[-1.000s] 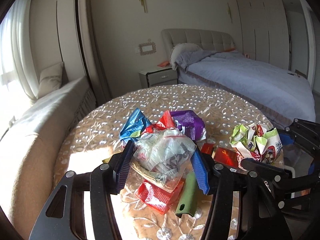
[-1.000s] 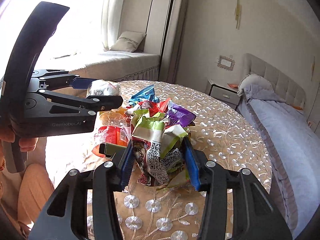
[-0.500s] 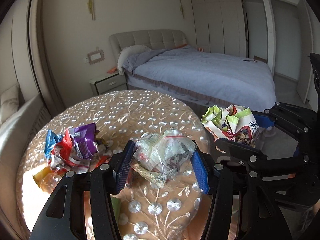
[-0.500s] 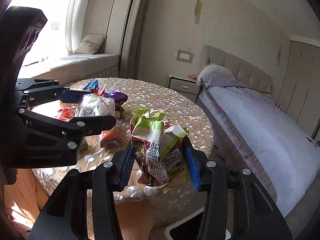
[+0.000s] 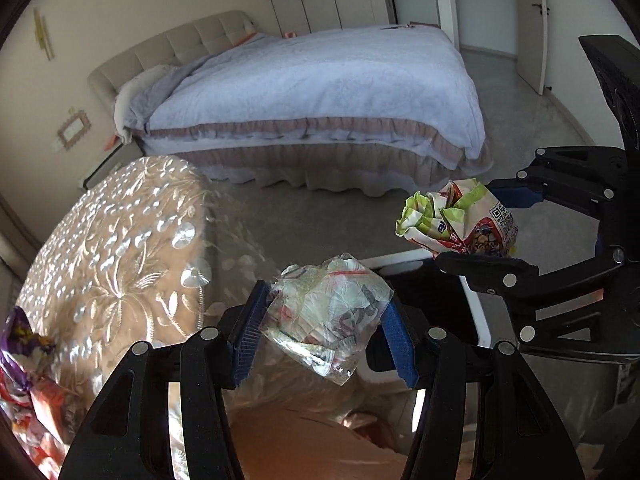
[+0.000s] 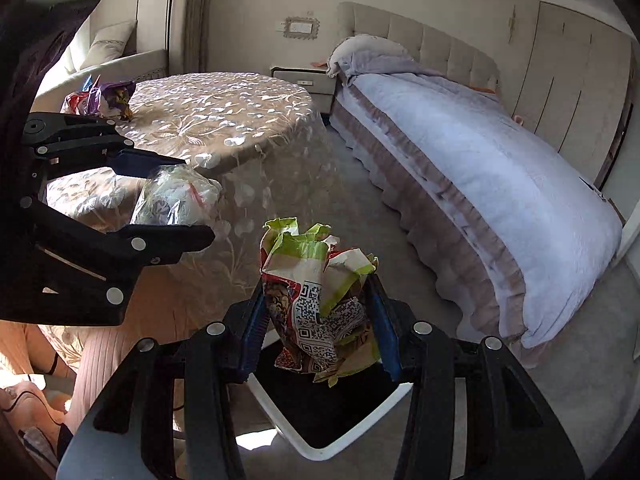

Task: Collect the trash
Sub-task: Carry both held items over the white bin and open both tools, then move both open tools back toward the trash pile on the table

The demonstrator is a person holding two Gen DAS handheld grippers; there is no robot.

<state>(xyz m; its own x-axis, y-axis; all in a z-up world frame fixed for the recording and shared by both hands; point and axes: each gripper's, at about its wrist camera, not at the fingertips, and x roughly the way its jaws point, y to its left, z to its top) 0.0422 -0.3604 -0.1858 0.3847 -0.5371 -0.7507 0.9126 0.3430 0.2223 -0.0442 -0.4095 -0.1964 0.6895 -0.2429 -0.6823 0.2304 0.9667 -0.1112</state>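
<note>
No words or numbers can be read. The only printed marks are QR codes on the crumpled green-and-red snack wrapper (image 6: 316,304): two black-and-white squares show on its front in the right wrist view, and one shows on its right side in the left wrist view (image 5: 460,224). The print on the clear plastic bag (image 5: 328,316) is too crumpled to read.

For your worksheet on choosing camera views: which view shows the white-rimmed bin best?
The right wrist view: the white-rimmed bin shows its rim corner and dark inside below the crumpled snack wrapper. The left wrist view shows only rim strips behind the clear plastic bag.
</note>
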